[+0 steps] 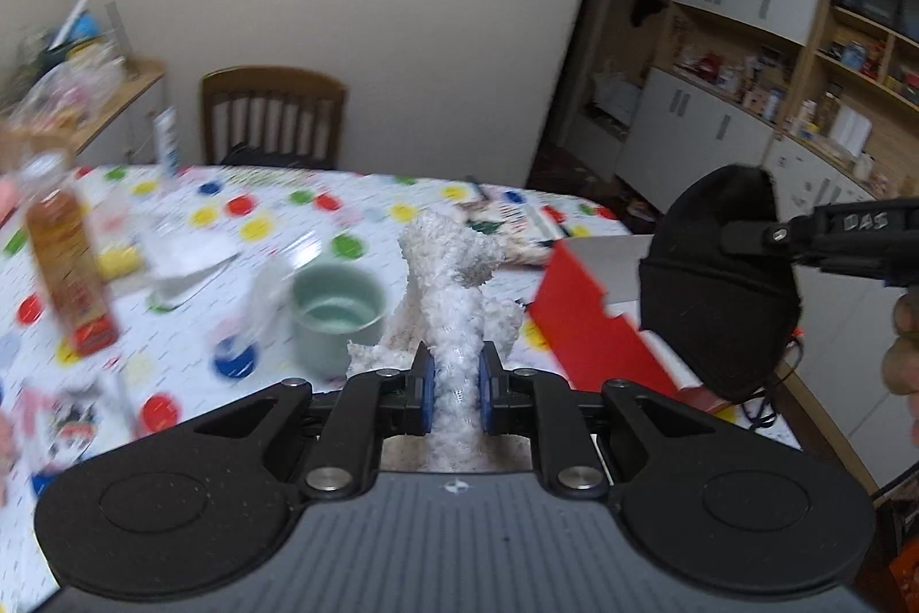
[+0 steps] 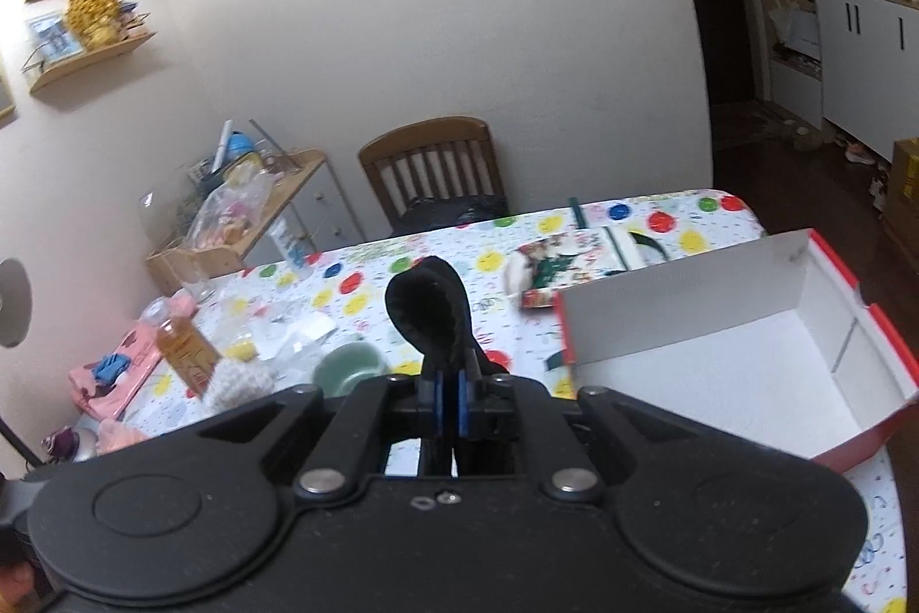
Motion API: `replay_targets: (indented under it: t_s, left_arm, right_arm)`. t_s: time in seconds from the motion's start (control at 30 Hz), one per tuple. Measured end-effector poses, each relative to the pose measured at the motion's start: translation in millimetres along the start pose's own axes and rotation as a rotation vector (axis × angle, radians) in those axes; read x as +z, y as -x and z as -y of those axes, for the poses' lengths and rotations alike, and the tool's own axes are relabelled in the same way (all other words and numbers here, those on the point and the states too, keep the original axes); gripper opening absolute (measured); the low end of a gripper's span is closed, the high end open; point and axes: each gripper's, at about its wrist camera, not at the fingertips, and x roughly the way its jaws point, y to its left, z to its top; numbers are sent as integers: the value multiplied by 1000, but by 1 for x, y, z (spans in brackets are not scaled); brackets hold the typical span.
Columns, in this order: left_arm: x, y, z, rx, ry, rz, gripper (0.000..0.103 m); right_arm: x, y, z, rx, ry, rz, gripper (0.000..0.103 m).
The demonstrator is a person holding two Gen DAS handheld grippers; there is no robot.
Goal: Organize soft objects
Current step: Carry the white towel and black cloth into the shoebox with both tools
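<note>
Fuzzy white knitted cloth (image 1: 454, 320) stands pinched between the blue pads of the left gripper (image 1: 454, 392), jaws clamped tight on it, lifted clear of the polka-dot tablecloth (image 1: 189, 211); keep the squeeze and carry it over the mint green mug (image 1: 336, 311). Right wrist view: right gripper (image 2: 448, 397) is nearly fully closed on the black fabric face mask (image 2: 428, 314), held above the table beside the open red-and-white cardboard box (image 2: 861, 354); I'd release only once over its floor.

Right gripper (image 2: 449, 403) jaws clamped on black mask (image 2: 428, 311); open red-white box (image 2: 746, 343) right, on table (image 2: 689, 216).
</note>
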Motion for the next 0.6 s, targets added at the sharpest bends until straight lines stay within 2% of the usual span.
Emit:
replay_targets:
  t_s: [0.27,0.6]
  left_arm:
    - [40,-49,60,-89,-107,-21,14]
    - [66,-116,140,-144,-233,-58,14]
  right_arm:
    - [19,-1,60,-76,-38,19,4]
    - [33,-11,134,-176,-85,24,4]
